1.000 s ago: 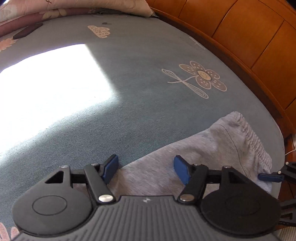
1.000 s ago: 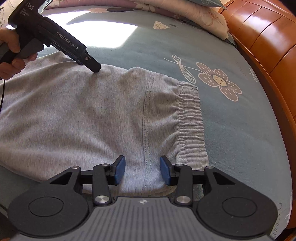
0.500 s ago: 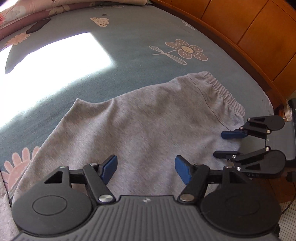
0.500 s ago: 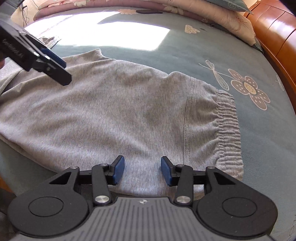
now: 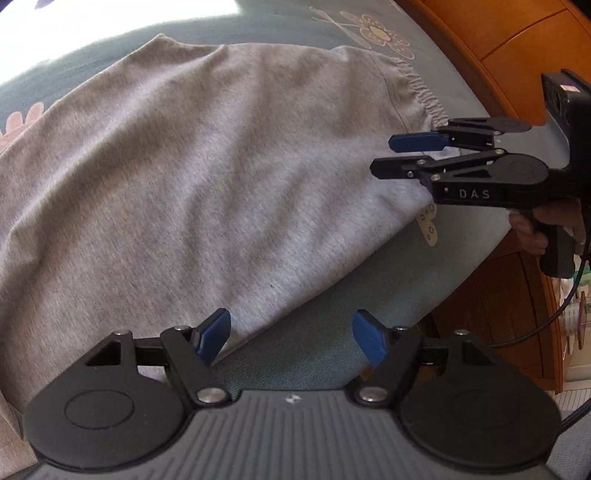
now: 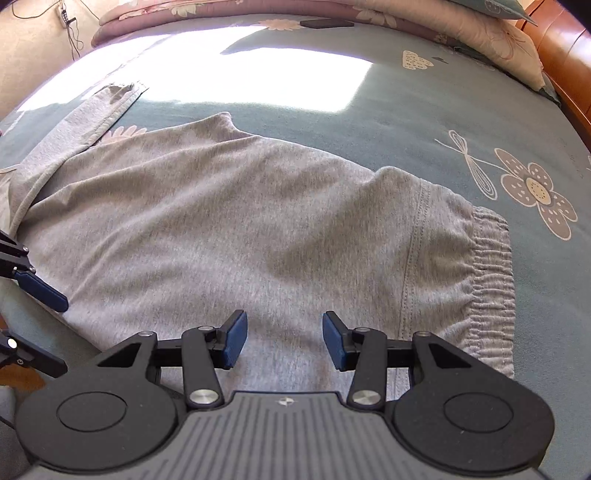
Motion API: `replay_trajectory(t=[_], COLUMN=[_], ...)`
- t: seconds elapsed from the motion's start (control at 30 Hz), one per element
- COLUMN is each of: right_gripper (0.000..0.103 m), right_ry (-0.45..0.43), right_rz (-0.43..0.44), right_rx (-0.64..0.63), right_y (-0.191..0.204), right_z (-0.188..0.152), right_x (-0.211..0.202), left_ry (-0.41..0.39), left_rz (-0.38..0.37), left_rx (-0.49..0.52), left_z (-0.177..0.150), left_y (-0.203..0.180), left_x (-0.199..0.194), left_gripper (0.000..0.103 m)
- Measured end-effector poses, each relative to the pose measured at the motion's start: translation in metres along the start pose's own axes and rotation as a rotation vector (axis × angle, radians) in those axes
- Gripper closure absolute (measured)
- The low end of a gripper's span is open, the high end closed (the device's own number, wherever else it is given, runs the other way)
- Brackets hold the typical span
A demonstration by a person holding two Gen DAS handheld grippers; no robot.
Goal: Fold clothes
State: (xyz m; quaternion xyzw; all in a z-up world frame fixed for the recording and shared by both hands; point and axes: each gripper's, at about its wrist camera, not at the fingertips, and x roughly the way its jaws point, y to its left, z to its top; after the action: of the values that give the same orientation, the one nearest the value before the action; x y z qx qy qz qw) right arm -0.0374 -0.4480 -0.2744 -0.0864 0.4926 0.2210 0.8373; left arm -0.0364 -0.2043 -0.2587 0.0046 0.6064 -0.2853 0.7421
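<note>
Grey sweatpants (image 6: 258, 229) lie flat on the teal flowered bedspread (image 6: 424, 110), with the elastic waistband (image 6: 491, 280) at the right and a leg (image 6: 92, 122) running off to the far left. My left gripper (image 5: 291, 332) hovers over the garment's near edge (image 5: 303, 291). Its jaws are opening, one finger over cloth, the other over bare bedspread, nothing gripped. It also shows at the left edge of the right wrist view as the left gripper (image 6: 48, 328). My right gripper (image 6: 284, 339) stands open above the cloth just left of the waistband, also seen as the right gripper (image 5: 384, 157).
An orange wooden bed frame (image 5: 517, 40) runs along the right side, with a wooden cabinet (image 5: 498, 302) below it. Pillows and a folded quilt (image 6: 480, 33) line the far end. A bright sun patch (image 6: 258, 70) falls on the bedspread; a dark flat object (image 6: 325, 24) lies beyond it.
My left gripper has swept back across the pants from the far side to the near edge, and its jaws have widened. The right gripper has shifted slightly and tilted.
</note>
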Motion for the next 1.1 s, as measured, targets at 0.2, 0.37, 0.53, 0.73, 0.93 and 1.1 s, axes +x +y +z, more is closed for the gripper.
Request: replay_trajectory(t=[0.2, 0.37, 0.53, 0.73, 0.93, 1.1], right_gripper=[0.063, 0.063, 0.063, 0.063, 0.063, 0.063], right_ry=[0.006, 0.033, 0.028, 0.022, 0.036, 0.103], right_rz=[0.207, 0.163, 0.153, 0.214, 0.433, 0.568], right_rx=[-0.159, -0.191, -0.089, 0.02, 0.187, 0.336], right_y=[0.053, 0.1, 0.128, 0.155, 0.175, 0.187], right_z=[0.014, 0.024, 0.047, 0.088, 0.131, 0.156], right_x=[0.005, 0.018, 0.026, 0.045, 0.078, 0.118], left_ry=[-0.016, 0.073, -0.074, -0.223, -0.338, -0.385], left_rz=[0.114, 0.02, 0.005, 0.077, -0.039, -0.123], left_rx=[-0.042, -0.05, -0.096, -0.306, -0.661, -0.805], left_z=[-0.009, -0.021, -0.032, -0.044, -0.069, -0.084], left_y=[0.041, 0.065, 0.099, 0.177, 0.246, 0.27], left_x=[-0.017, -0.025, -0.088, -0.138, -0.144, -0.138], left_gripper=[0.03, 0.032, 0.032, 0.032, 0.032, 0.03])
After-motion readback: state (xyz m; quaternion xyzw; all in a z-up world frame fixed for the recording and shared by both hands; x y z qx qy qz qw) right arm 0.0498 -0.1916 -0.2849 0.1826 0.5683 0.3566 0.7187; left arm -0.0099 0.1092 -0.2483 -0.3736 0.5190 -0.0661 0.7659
